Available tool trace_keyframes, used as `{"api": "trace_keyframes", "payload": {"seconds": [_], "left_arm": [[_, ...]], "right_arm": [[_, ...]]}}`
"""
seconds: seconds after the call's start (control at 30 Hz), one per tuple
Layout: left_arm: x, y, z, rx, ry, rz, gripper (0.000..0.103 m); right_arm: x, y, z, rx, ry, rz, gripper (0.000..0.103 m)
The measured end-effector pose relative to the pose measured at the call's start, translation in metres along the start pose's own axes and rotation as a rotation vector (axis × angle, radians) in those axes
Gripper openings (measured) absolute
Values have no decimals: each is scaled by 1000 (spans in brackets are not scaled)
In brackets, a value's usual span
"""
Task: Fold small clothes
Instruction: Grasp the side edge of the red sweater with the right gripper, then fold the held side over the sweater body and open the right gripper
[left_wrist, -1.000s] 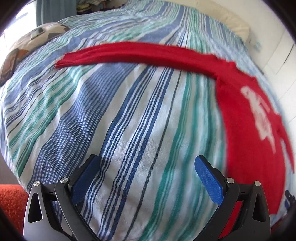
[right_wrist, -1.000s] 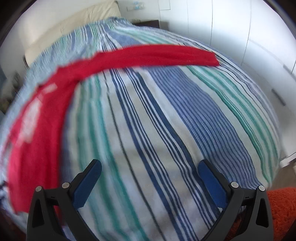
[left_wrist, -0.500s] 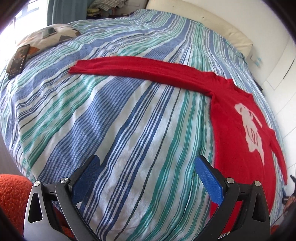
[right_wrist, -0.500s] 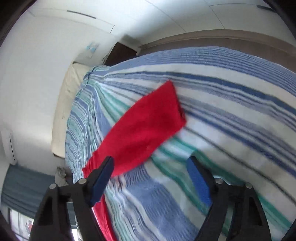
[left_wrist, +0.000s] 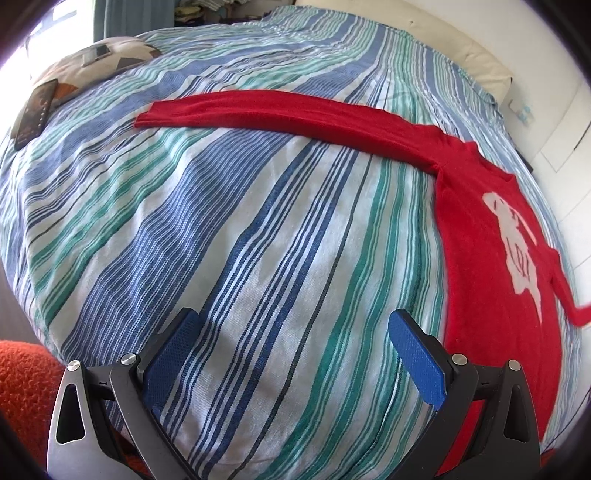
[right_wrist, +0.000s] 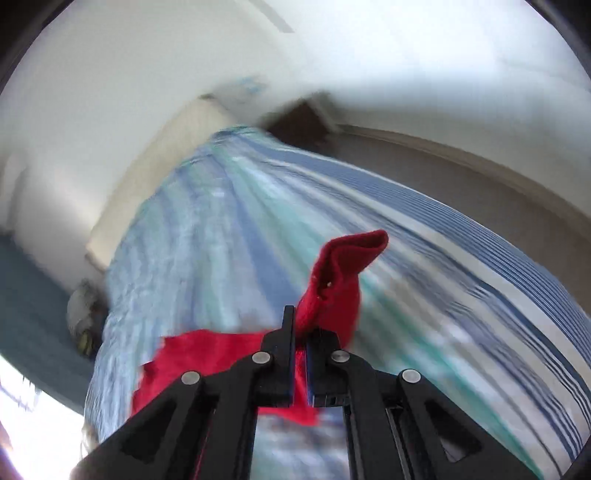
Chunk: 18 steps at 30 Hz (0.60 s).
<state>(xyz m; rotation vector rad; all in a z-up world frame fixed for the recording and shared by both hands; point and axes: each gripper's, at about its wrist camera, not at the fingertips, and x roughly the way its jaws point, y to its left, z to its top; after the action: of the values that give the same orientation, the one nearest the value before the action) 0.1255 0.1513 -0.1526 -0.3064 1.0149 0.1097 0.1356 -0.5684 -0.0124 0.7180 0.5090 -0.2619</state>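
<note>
Striped bed (left_wrist: 258, 229): right gripper (right_wrist: 300, 332) just clamped sweater sleeve (right_wrist: 340, 273); left gripper (left_wrist: 295, 354) wide, empty.

Matt red knit sweater (left_wrist: 491, 295) on woven striped cotton bedspread (left_wrist: 258, 229); fuzzy orange rug (left_wrist: 22, 373)

Bright daylight; right view motion-blurred, fisheye edges.

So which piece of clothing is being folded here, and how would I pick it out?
Look at the big bed with the blue, green and white striped cover. On it lies a red long-sleeved top, one sleeve stretched flat across the stripes, the other sleeve's end pinched in the right tongs. It is the only red garment there, with a pale print on its chest.
</note>
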Motion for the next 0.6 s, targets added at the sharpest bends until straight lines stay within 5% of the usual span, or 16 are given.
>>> {"api": "trace_keyframes", "payload": {"seconds": [0.17,0.37,0.4,0.47,0.6], "left_arm": [[0,1,3,-12,2,-19,102],[0,13,4,-51,7,-24,102],[1,15,5,-56,11,-26,102],[2,15,5,-59,13,-28,102],[5,11,5,-44,19,-14,102]], "right_arm": [[32,164,-11,-258,96,237,4],[109,295,-95,-544,265,318,9],[113,300,-114,-561,303,332,15],[129,307,-150,-581,428,345,76],[118,297,-174,-569,484,406,79]]}}
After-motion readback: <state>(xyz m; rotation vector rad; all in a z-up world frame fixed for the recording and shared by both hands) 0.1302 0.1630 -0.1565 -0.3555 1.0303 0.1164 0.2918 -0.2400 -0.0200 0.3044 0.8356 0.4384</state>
